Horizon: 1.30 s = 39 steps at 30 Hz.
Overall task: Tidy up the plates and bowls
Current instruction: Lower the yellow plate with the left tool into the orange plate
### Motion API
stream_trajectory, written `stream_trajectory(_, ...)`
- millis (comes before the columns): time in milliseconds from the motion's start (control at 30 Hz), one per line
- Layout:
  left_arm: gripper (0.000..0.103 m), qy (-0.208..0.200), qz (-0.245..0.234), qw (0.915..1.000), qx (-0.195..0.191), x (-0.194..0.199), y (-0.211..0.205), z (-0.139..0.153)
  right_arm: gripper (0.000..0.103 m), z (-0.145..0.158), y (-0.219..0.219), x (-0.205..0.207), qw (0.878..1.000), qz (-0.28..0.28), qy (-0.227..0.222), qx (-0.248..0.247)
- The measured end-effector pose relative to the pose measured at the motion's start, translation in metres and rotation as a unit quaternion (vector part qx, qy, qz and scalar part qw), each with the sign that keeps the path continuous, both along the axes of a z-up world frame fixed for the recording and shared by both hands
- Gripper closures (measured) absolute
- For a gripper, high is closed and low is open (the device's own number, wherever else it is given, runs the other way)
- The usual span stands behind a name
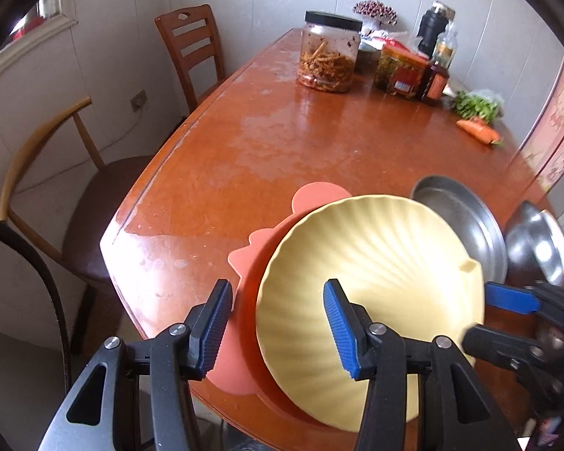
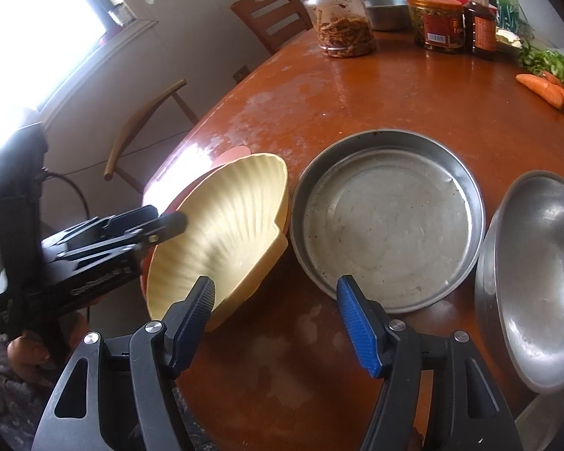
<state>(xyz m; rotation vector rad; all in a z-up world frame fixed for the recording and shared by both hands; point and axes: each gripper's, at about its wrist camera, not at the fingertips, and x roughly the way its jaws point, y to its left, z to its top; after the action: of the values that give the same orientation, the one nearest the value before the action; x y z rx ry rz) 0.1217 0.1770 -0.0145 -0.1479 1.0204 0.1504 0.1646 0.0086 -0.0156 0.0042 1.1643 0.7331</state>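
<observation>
Both grippers gape wide: left gripper [image 1: 278, 325] straddles the near rim of the yellow shell plate [image 1: 372, 289], which sits on the orange plate [image 1: 244, 259] beside the steel pan [image 2: 387, 221]; right gripper [image 2: 274, 317] hovers nearby

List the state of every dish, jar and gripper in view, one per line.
Yellow shell-shaped plastic plate: tilted, resting on the orange plate.
Orange plastic plate: flat on the table, under the yellow one.
Round flat-bottomed steel pan: upright, empty.
Shiny steel bowl: tilted, empty.
Clear jar with black lid: closed, partly filled.
Left gripper: open, straddling the yellow plate's rim.
Right gripper: open, holding nothing.
</observation>
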Motion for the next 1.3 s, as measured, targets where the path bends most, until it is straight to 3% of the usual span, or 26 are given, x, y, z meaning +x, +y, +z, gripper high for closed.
stream_trajectory(167,0.051,0.026,0.023,0.9987,0.037,0.008,0.002,-0.013,0.029,0.004,-0.001,-0.005,1.000,0.008,-0.019,-0.007)
stream_trajectory(467,0.046,0.017,0.038,0.9989,0.021,0.013,0.016,-0.015,0.027,0.001,0.010,-0.012,0.998,0.050,-0.036,-0.020)
stream_trajectory(600,0.045,0.016,0.039,0.9989,0.021,0.015,0.017,-0.015,0.027,0.000,0.009,-0.018,0.997,0.071,-0.017,0.003)
stream_trajectory(733,0.045,0.017,0.040,0.9989,0.020,0.015,0.018,-0.016,0.026,-0.003,0.009,-0.027,0.996,0.084,-0.014,-0.011)
stream_trajectory(967,0.045,0.017,0.041,0.9989,0.017,0.018,0.019,-0.017,0.026,0.011,0.009,-0.029,0.993,0.086,-0.081,-0.030)
stream_trajectory(1300,0.042,0.014,0.045,0.9989,0.008,0.027,0.027,-0.015,0.025,0.010,0.012,-0.027,0.988,0.122,-0.088,-0.038)
